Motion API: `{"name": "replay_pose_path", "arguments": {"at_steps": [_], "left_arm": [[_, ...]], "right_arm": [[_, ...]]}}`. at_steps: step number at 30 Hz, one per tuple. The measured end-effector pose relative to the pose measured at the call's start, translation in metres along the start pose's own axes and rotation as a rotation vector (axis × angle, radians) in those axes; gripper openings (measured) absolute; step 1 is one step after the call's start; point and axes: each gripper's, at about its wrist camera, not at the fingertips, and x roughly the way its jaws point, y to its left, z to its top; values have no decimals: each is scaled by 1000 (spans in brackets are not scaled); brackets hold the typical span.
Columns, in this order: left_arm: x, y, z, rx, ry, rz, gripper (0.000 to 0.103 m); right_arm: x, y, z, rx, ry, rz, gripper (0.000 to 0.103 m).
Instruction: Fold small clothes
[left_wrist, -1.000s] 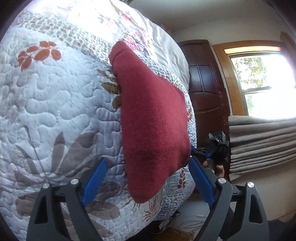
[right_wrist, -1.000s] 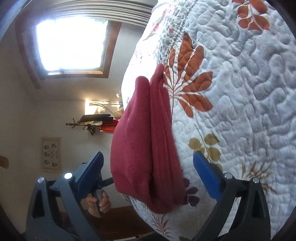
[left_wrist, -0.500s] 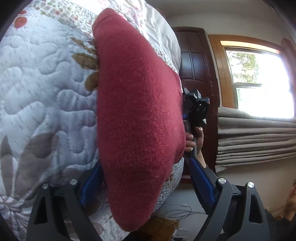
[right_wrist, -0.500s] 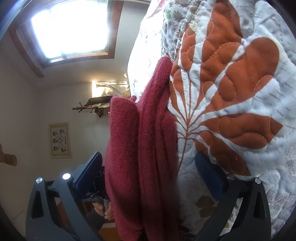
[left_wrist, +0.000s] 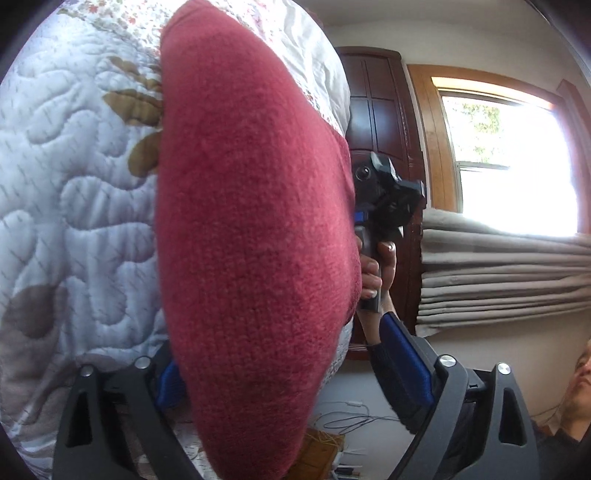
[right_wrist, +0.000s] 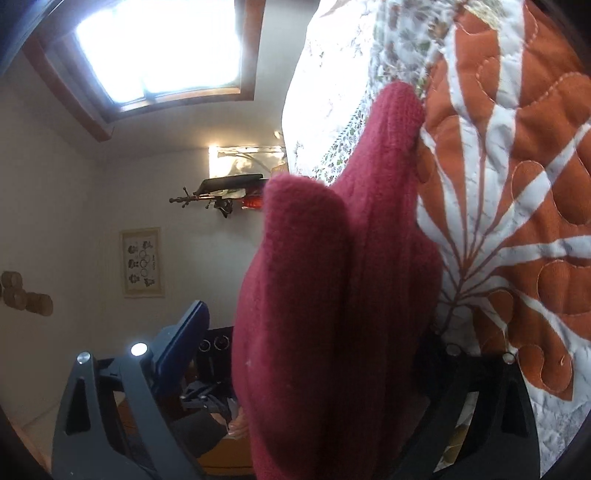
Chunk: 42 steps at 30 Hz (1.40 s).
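A folded red knitted garment (left_wrist: 251, 221) lies on a floral quilt (left_wrist: 74, 184). My left gripper (left_wrist: 288, 373) is open and straddles the garment's near edge, one blue pad on each side. In the right wrist view the same garment (right_wrist: 332, 314) shows its stacked folds edge-on against the quilt (right_wrist: 517, 221). My right gripper (right_wrist: 314, 354) is open around that end, and the cloth hides most of its right finger. Beyond the garment, the left wrist view shows the right gripper (left_wrist: 388, 199) held in a hand (left_wrist: 373, 266).
A dark wooden door (left_wrist: 380, 122), a bright window (left_wrist: 509, 166) and beige curtain folds (left_wrist: 498, 273) stand past the bed. Cables (left_wrist: 354, 417) lie on the floor below. A person (left_wrist: 576, 406) sits at the lower right. A framed picture (right_wrist: 142, 262) hangs on the wall.
Both grippers have moved in close to the red garment from opposite ends, so it now fills the space between their fingers. The jaws stay wide apart.
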Motion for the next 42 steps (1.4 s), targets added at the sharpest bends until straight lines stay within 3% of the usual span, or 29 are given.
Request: {"name": "replay_pose_path", "arguments": {"at_steps": [4,5,7,9,11,20,24,30,34,39,42], "left_arm": [[6,3,3,-25,5,17,76],[8,1,3,-19,10,27,68],[7,4,2,-41,11,15,55],[3,9,2,-65,-2,-5,41],[-1,7,0,-60,-7,0,36],[-25,-24,1,32,3,-20,30],[-56,-38,-12,81,-14,-17,30],[-127,-48,-57,148,-80,16,30],[-166,-21,-100,158,-119,83,30],[-173,66,-136,21,-114,129,32],[-161,98,-143,-42,-98,111,41]], "right_arm": [[3,10,-2,-25,6,-42,74],[4,14,-3,-30,10,-58,61],[3,12,-2,-13,10,-73,47],[4,16,-3,-22,-2,-97,42],[3,25,-6,-44,-13,-125,39],[16,89,-20,-145,-60,-158,36],[33,124,-36,-203,-59,-146,36],[101,173,-70,-308,-11,-110,35],[165,175,-97,-354,59,-145,35],[231,135,-118,-316,152,-298,36],[225,123,-128,-267,124,-356,56]]}}
